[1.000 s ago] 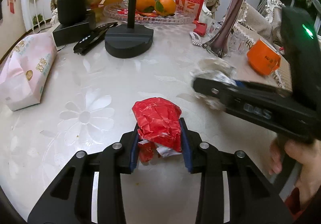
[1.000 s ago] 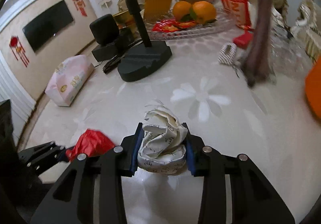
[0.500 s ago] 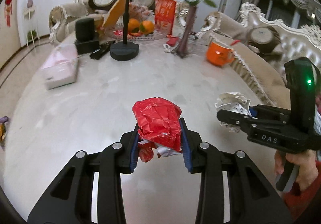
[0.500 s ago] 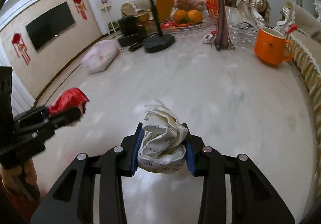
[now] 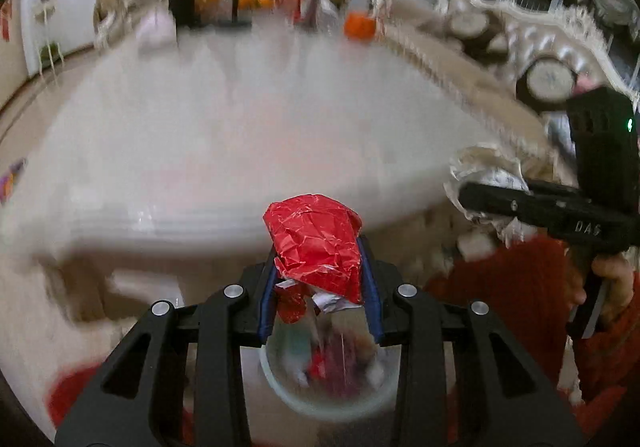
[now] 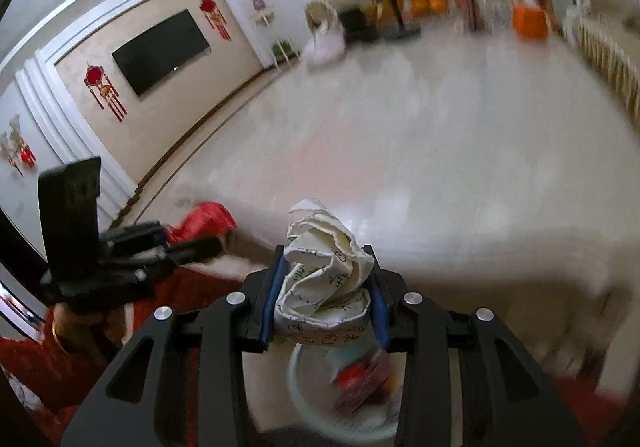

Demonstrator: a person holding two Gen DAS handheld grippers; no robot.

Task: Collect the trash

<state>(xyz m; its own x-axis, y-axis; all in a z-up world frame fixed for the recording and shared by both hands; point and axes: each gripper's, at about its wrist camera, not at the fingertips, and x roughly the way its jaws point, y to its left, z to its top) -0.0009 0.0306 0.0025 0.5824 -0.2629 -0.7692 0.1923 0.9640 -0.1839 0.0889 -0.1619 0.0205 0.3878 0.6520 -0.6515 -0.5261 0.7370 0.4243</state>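
Now carrying both scraps off the table (image 5: pixel 240 135): left gripper (image 5: pixel 318 287) pinching the red wrapper (image 5: pixel 316 243), right gripper (image 6: pixel 326 291) pinching the white paper ball (image 6: pixel 324 279), each hanging over the near bin (image 5: pixel 332 403), ready for dropping.

An orange mug (image 6: pixel 530 23) stands on the pale table (image 6: pixel 420 135), right of a black stand (image 6: pixel 402 31); a television (image 6: pixel 160 51) hangs on the wall to their left.

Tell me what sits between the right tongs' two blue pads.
A crumpled white paper wad with black writing, clamped by the right tongs, seen in the right wrist view.
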